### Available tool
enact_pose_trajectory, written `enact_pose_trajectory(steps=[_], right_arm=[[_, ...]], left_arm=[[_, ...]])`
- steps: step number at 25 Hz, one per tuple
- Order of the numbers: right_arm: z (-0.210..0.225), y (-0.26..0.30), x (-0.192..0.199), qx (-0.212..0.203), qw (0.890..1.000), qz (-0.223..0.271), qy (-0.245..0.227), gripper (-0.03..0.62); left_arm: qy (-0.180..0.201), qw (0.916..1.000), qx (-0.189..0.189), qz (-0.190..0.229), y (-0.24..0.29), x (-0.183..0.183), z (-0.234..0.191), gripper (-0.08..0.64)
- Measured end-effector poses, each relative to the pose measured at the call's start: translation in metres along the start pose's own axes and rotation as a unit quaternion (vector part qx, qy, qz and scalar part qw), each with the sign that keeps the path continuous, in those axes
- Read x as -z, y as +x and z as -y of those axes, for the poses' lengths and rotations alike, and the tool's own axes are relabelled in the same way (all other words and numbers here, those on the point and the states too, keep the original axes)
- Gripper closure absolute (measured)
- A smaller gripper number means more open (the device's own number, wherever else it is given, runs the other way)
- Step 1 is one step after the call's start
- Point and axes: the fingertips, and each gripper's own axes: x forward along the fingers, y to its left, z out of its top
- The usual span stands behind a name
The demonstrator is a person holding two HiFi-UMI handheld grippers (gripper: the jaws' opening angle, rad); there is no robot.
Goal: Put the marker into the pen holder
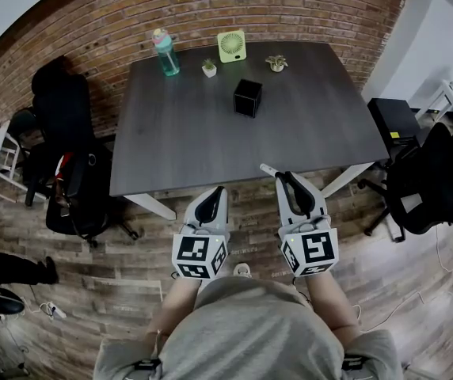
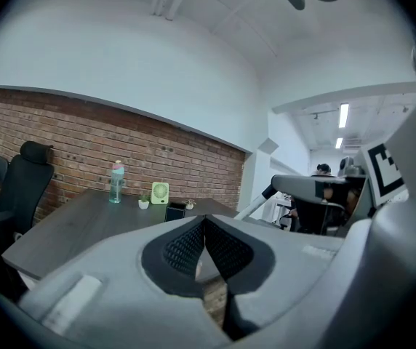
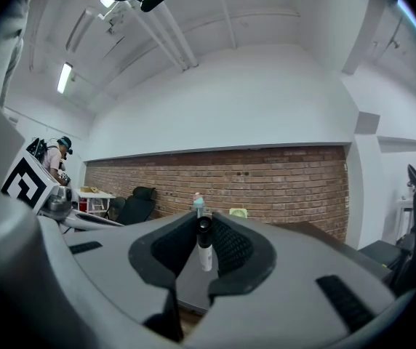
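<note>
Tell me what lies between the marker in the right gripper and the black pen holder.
Nothing but bare table separates the marker from the pen holder, as the head view shows.

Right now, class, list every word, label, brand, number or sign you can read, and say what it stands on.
No text is readable.
Patterned cubes: black-and-white squares only, no words.
Yellow label on the black cabinet: too small to read.

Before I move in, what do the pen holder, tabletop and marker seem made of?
Pen holder: matte black cube, perhaps plastic or metal mesh; too small to tell.
Table: dark grey top with faint streaky grain, probably laminate, low sheen.
Marker: smooth white barrel, black cap, likely plastic.
</note>
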Motion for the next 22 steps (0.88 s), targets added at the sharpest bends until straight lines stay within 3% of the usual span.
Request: enact_pose_trajectory(steps=[22], right_arm=[[0.015, 0.055, 0.004, -0.002, 1.0, -0.006, -0.004, 0.528]], left_arm=[[-0.004, 1.0, -0.005, -0.006, 0.043, -0.004, -0.033, 0.543]])
